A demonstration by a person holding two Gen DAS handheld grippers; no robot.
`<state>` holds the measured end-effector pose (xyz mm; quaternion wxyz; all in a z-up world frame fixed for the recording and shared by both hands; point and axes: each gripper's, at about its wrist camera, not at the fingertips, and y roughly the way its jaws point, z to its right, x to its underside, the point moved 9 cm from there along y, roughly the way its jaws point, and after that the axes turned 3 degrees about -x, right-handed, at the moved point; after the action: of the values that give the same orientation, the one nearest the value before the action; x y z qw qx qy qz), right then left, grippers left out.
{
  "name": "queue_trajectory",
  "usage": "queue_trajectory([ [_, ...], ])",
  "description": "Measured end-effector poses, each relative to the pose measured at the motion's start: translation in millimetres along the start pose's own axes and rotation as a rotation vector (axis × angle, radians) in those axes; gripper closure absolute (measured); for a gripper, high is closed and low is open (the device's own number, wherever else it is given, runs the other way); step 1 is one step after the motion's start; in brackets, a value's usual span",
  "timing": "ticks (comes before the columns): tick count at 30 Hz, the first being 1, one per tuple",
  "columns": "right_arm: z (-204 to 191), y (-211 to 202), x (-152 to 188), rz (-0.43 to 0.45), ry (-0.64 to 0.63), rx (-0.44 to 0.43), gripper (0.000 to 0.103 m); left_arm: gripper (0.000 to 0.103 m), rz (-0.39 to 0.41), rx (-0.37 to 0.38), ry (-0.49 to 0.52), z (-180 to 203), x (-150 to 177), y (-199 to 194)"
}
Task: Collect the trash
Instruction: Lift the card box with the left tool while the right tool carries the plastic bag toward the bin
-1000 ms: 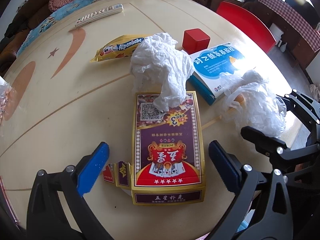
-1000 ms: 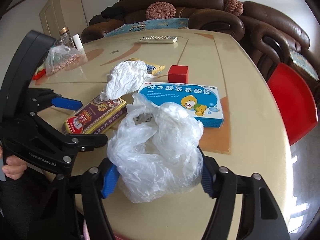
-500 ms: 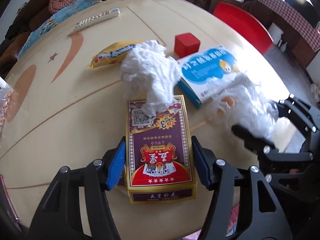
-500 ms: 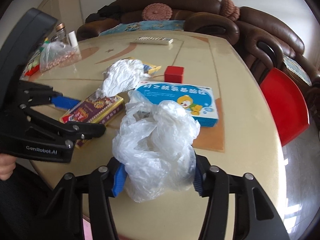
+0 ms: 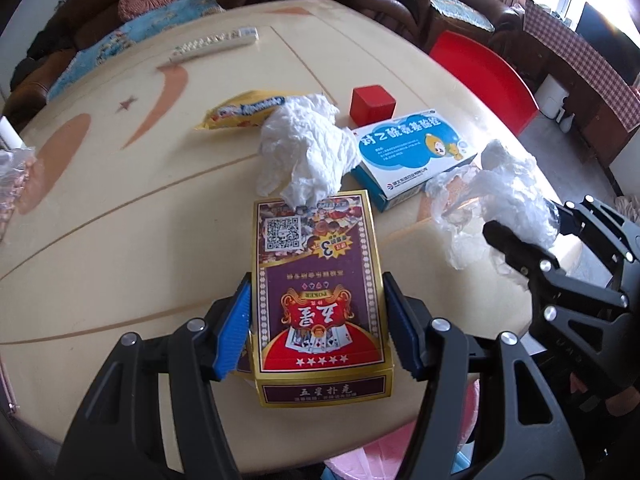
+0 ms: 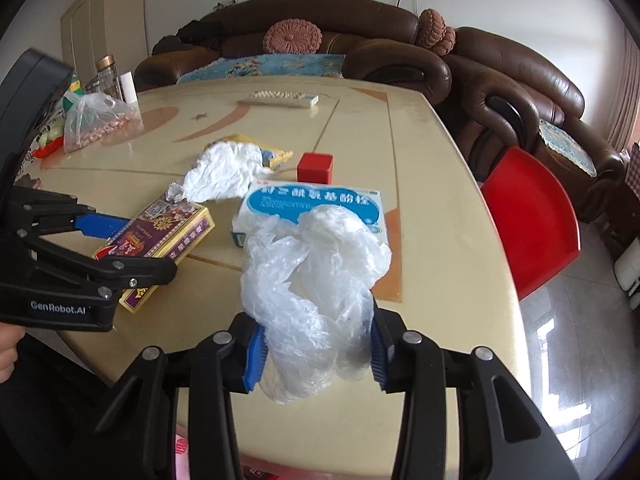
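I am clamping my left gripper (image 5: 316, 330) on the playing-card box (image 5: 318, 280), its blue pads (image 5: 234, 330) pressing both long sides near the box's 6 o'clock end, with the tool levelled low over the table (image 5: 120, 220) edge and pointing toward 12 o'clock. My right gripper (image 6: 316, 354) is pinching the crumpled clear plastic bag (image 6: 316, 276) between its pads, holding the bundle above the near table rim; in the left wrist view that bag (image 5: 500, 196) is hanging at 3 o'clock of the box. At the box's 12 o'clock end, the crumpled white tissue (image 5: 308, 152) is lying over its far edge. Further out, the blue medicine box (image 5: 412, 152) is sitting at 2 o'clock, the red cube (image 5: 372, 104) just beyond it, and the yellow candy wrapper (image 5: 244, 112) at 11 o'clock, partly under the tissue. A remote control (image 5: 216, 42) is lying far off at 11 o'clock.
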<state>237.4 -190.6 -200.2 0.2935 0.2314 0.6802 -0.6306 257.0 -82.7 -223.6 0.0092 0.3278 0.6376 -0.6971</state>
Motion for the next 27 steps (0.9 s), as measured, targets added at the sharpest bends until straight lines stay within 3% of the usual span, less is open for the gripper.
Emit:
queue_trajectory([
  [13,-12.0,-53.6,-20.7,0.086,-0.010,0.034,0.065,0.042,0.096,-0.016,-0.094,-26.2,6.0,-54.0],
  [27,-39.1,-124.1,-33.3,0.164,-0.034,0.006,0.065,0.042,0.175,-0.054,-0.082,-21.0,23.0,-115.4],
])
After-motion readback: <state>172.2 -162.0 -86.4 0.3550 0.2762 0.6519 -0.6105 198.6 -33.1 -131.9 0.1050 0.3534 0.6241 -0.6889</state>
